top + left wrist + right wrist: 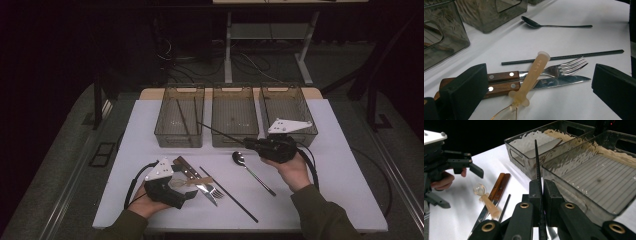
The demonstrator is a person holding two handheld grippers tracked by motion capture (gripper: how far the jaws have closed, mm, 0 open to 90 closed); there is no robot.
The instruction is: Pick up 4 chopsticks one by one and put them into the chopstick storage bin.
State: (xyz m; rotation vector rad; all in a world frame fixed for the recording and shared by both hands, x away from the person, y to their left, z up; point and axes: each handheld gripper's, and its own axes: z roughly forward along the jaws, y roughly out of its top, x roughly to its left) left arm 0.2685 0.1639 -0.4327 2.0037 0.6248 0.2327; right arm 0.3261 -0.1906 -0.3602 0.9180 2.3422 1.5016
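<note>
Already clamped in the right gripper's (541,202) jaws, the chopstick (220,132) points its long axis toward the left bin (180,117), while the left gripper's (187,192) jaws stand apart.

Amber spoon (531,77) across fork (564,68) (knife (554,81) too)

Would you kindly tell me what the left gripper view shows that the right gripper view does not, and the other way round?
Left gripper view: the metal spoon lying beyond the other cutlery, and the fork tines beside the knife blade.
Right gripper view: a black chopstick clamped in the right gripper, the ribbed floor of the nearest bin, and the open left gripper with its hand.
Both: the translucent plastic spoon, the wooden handles, the second chopstick lying on the table.
</note>
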